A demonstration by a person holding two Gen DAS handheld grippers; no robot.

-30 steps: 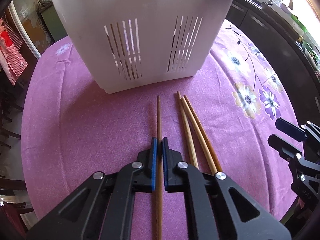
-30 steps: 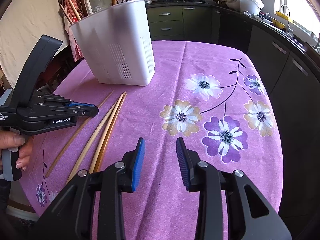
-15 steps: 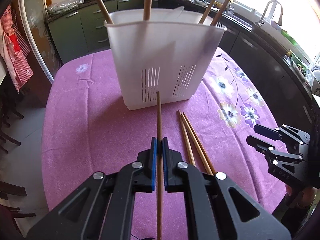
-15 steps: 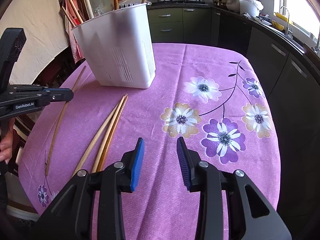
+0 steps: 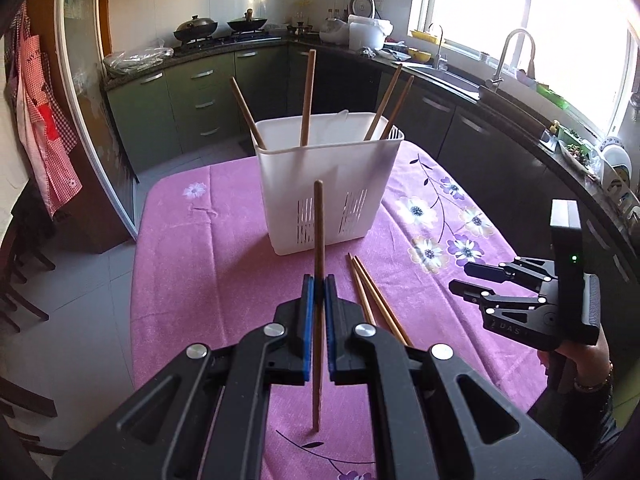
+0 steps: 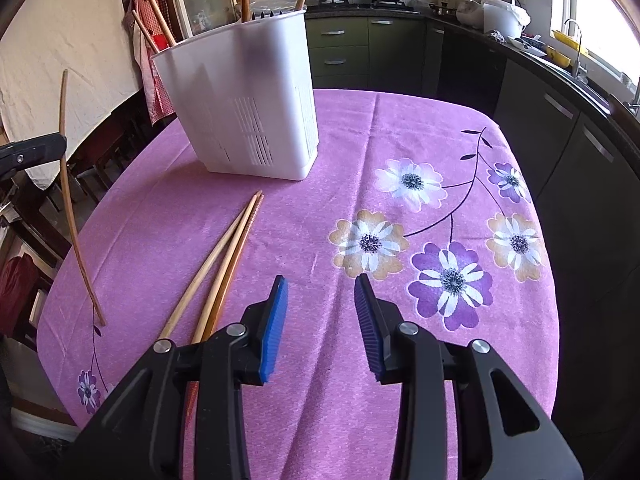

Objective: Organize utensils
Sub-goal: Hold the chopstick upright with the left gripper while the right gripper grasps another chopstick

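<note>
left fingers clamp a chopstick above the table edge; right fingers spread, empty.

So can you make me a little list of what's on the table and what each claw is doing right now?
table cover: purple flowered cloth
holder: white slotted bin, upright on the cloth, four sticks standing in it
left claw: shut on one chopstick, lifted off the cloth, top end pointing toward the bin
right claw: open, nothing between its pads, over bare cloth
left to tidy: loose chopsticks lying side by side on the cloth, between the bin and the right claw
</note>
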